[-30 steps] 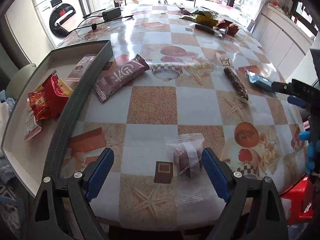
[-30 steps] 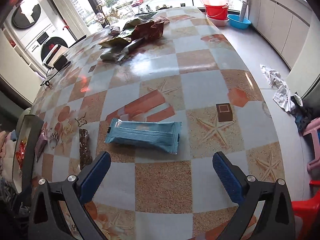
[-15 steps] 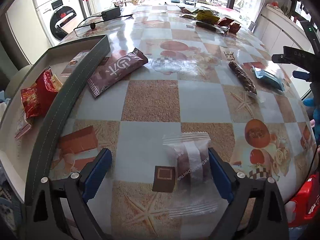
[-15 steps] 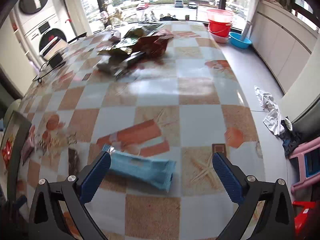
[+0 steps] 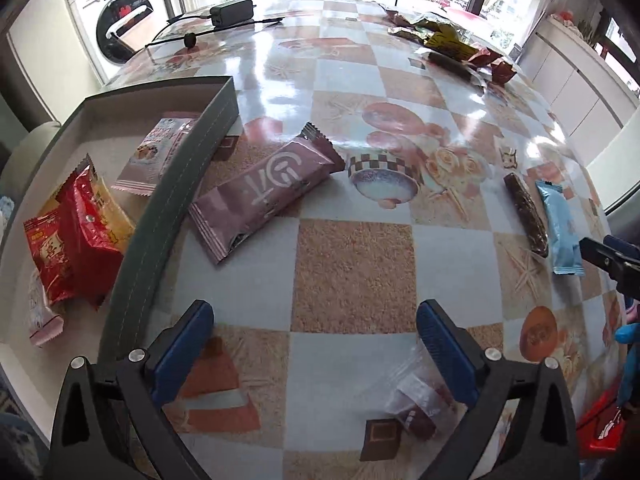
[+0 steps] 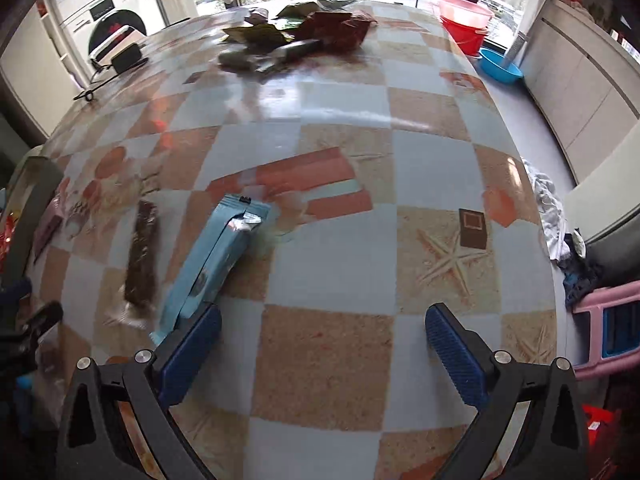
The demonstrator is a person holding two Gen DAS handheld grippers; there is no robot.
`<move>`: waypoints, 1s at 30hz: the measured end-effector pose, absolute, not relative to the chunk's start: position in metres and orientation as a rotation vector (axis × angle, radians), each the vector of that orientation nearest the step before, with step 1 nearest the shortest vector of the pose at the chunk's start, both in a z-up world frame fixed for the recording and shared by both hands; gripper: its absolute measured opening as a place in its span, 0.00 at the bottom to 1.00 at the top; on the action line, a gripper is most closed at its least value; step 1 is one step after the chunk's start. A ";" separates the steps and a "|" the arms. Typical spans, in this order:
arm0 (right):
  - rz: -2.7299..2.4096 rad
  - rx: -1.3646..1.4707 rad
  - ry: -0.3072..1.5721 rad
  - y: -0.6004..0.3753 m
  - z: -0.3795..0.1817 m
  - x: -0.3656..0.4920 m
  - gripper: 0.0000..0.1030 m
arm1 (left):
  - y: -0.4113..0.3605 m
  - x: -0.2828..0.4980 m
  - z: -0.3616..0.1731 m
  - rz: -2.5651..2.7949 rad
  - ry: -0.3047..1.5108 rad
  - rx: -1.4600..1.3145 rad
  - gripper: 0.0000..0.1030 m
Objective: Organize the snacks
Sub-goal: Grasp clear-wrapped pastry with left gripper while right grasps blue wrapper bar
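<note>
My left gripper (image 5: 314, 344) is open and empty above the checkered table. A mauve snack bar (image 5: 266, 190) lies ahead of it, beside the grey tray (image 5: 168, 208). The tray holds red packets (image 5: 76, 240) and a pink packet (image 5: 158, 152). A clear-wrapped cake (image 5: 420, 398) and a small brown square (image 5: 380, 440) lie by its right finger. My right gripper (image 6: 322, 346) is open and empty. A light blue packet (image 6: 218, 256) lies just ahead of its left finger (image 6: 192, 348), next to a dark brown bar (image 6: 142, 254). Another brown square (image 6: 473, 229) lies ahead to the right.
A heap of snack packets (image 6: 296, 36) sits at the far end of the table. A black adapter with cable (image 5: 232, 14) lies at the far left. The table edge drops off on the right, with red buckets (image 6: 464, 20), a blue basin (image 6: 500, 66) and a pink stool (image 6: 608, 328) on the floor.
My left gripper has moved forward toward the mauve bar, leaving the clear-wrapped cake and brown square low at its right. My right gripper has swung; the blue packet now lies lengthwise by its left finger.
</note>
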State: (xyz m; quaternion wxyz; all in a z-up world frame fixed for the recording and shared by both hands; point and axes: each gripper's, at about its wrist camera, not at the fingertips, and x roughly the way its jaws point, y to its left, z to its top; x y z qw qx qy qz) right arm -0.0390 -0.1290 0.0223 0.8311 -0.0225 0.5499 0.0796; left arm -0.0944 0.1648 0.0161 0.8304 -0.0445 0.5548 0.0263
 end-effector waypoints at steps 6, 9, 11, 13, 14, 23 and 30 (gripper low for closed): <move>0.225 0.088 1.202 -0.121 0.027 -0.029 1.00 | 0.164 -0.122 0.028 0.071 1.196 -0.116 0.99; 0.185 0.033 1.213 -0.106 0.020 -0.024 1.00 | 0.159 -0.134 0.033 0.070 1.209 -0.160 0.99; 0.176 0.064 1.233 -0.106 0.014 -0.019 1.00 | 0.151 -0.141 0.034 0.073 1.216 -0.156 0.99; 0.151 0.042 1.226 -0.103 0.012 -0.017 1.00 | 0.141 -0.143 0.030 0.068 1.238 -0.139 0.99; 0.145 0.024 1.231 -0.101 0.011 -0.015 1.00 | 0.136 -0.144 0.025 0.064 1.254 -0.136 0.99; 0.133 -0.084 1.185 -0.086 0.007 -0.014 1.00 | 0.108 -0.131 0.010 0.075 1.256 -0.058 0.98; 0.188 -0.116 1.176 -0.073 0.011 -0.023 0.86 | 0.110 -0.117 0.018 0.046 1.204 -0.049 0.48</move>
